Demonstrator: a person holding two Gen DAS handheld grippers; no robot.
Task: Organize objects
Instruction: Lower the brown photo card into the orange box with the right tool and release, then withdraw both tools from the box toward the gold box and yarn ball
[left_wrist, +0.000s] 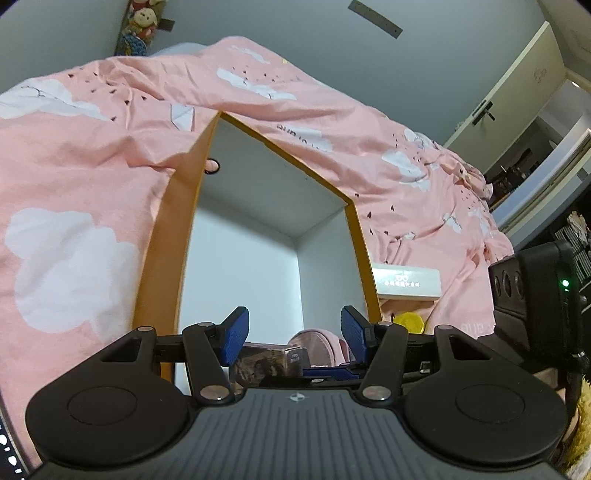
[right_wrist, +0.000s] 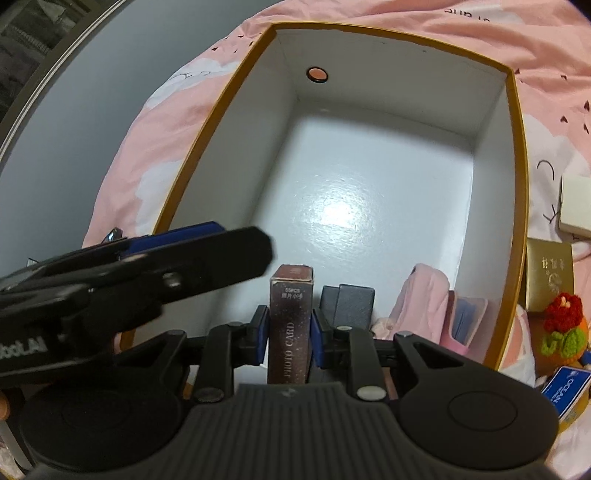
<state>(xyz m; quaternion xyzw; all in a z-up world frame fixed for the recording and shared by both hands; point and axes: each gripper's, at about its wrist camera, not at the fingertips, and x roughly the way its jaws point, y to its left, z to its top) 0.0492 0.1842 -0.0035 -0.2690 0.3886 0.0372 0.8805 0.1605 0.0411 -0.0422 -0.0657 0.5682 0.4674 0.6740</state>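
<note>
Right gripper (right_wrist: 287, 339) clamped on "PHOTO CARD" box (right_wrist: 290, 321); left gripper (left_wrist: 291, 332) jaws apart, empty; "OCEAN" pack (right_wrist: 563, 387) right of right gripper.

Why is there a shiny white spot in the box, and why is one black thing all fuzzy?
Right wrist view: a lamp's glare on the glossy box floor; the left gripper looks motion-blurred. Left wrist view: fisheye bends the box rim; no glare there.
</note>
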